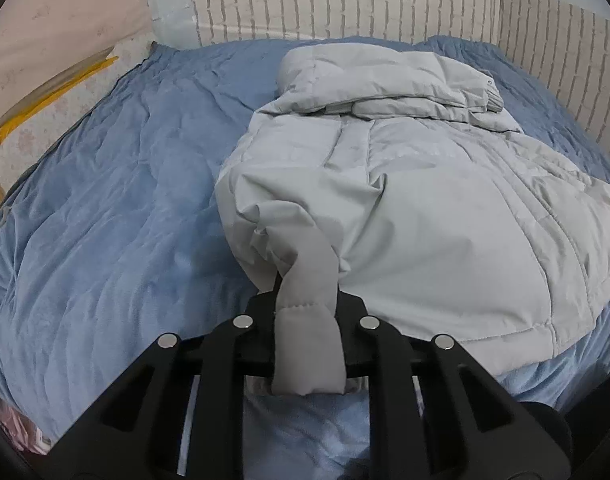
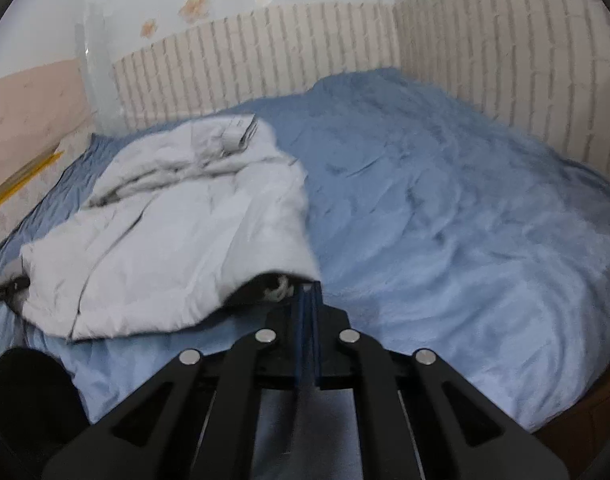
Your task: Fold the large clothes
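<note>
Covering the whole bed: a blue blanket [image 1: 105, 208], rumpled, reaching the brick-patterned wall [image 1: 345, 0] at its far edge. Lying across the blanket's near half, hem at the near edge: a pale grey padded jacket [image 1: 445, 220], sleeve folded over its far end. Pinching a padded hem strip: left gripper [image 1: 305, 304]. Pressed together at the jacket's lifted hem corner [image 2: 301, 268]: right gripper [image 2: 307, 300]. No legible writing showing.

Blue-covered bed [image 1: 105, 208], pale padded jacket [image 1: 445, 220] atop
</note>
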Motion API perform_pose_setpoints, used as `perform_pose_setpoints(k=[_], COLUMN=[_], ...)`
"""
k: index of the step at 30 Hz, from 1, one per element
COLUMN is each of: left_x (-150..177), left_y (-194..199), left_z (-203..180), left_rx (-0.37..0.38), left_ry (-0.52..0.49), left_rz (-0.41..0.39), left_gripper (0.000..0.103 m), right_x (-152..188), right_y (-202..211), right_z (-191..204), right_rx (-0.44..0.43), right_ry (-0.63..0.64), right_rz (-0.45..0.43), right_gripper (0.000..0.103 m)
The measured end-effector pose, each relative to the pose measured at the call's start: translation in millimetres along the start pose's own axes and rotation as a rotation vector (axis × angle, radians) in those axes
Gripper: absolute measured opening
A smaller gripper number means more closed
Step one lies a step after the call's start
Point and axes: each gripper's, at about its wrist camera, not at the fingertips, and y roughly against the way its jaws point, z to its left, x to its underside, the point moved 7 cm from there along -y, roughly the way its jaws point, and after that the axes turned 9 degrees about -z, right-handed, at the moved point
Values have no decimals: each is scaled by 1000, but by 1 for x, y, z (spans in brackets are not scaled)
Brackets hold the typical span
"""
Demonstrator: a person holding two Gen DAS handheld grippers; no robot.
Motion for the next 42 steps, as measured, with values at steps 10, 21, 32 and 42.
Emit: perform_pose_setpoints(k=[10,21,32,42], left_x=[-3,16,20,15], left_y=[8,4,-13,-9], left_z=[1,9,4,-1], left_rx=[4,25,62,10], left_ry=[63,96,82,40], left_rz=[-14,-10,-3,-20], left_gripper=[16,22,21,19], right_x=[-42,22,22,-1], right_y=[39,5,-41,-18], right_z=[-24,-52,17,37], right_rx=[61,49,-99,-19], right_ry=[-44,-246,-34,110], right_rz=[-69,17,91,9], right_gripper=[0,75,74,18])
